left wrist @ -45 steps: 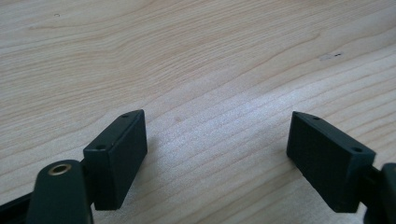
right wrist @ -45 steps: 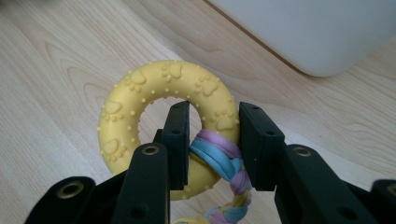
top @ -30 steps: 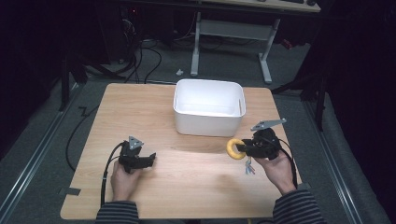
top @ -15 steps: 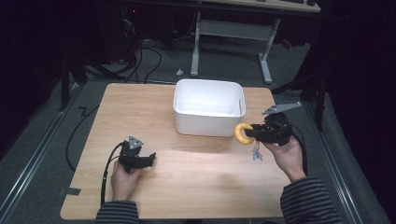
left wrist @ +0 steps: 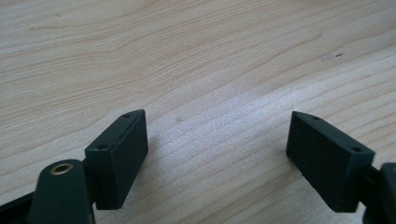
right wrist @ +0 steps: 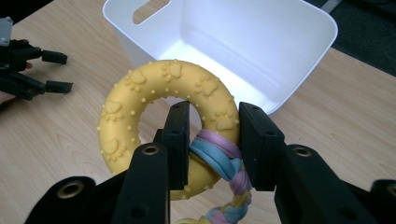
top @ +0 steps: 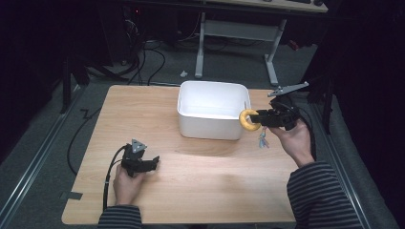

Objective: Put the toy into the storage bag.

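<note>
A yellow rubber ring toy [right wrist: 159, 98] with paw prints and a braided pastel rope [right wrist: 224, 163] is held above the table. My right gripper [right wrist: 212, 135] is shut on the ring where the rope is tied. In the high view the ring [top: 248, 120] hangs beside the right front corner of the white bin [top: 212, 98], with the rope tail [top: 262, 140] dangling below my right gripper [top: 261, 118]. My left gripper [top: 154, 163] rests low at the table's front left, open, with bare wood between its jaws in the left gripper view [left wrist: 217, 154].
The white bin [right wrist: 299, 42] holds nothing and has a handle slot in its far wall. The wooden table [top: 200, 186] has free room in front of the bin. Desk legs and cables stand on the floor beyond the table.
My right gripper has risen and moved away from the person toward the bin's right front corner, carrying the ring toy. The left gripper has stayed put.
</note>
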{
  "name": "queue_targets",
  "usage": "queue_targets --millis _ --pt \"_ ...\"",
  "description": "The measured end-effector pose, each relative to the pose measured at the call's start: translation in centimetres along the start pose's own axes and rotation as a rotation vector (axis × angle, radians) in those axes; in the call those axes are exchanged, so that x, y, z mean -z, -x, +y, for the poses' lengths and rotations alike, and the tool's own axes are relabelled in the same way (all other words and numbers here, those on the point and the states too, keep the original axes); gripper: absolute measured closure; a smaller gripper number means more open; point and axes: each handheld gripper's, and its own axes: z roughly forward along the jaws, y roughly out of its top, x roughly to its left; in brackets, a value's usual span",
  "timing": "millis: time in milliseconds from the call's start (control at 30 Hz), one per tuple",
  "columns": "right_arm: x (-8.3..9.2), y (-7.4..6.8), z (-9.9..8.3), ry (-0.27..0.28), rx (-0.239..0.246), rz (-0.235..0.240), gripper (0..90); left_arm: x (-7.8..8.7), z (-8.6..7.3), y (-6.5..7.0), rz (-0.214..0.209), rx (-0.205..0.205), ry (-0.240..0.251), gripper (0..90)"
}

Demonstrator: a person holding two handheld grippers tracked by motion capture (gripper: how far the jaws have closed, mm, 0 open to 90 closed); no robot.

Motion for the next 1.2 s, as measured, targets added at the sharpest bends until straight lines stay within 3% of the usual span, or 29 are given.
queue_targets --millis 333,533,767,1200 --pt "-0.7 0.6 2.1 -0.022 0.021 -0.027 66.3 0.0 0.0 0.0 0.000 0.000 -0.001 21.1" --pt "-1.2 1.4 3.4 -0.012 0.000 -0.022 66.3 0.0 0.0 0.0 0.000 0.000 0.000 21.0" --pt "-1.9 1.7 4.5 -0.030 -0.009 -0.023 66.3 0.0 0.0 0.0 0.000 0.002 0.002 21.1" --pt "-3.5 2.0 7.0 -0.014 -0.034 -0.007 66.3 0.0 0.0 0.0 0.003 0.000 0.000 21.1"
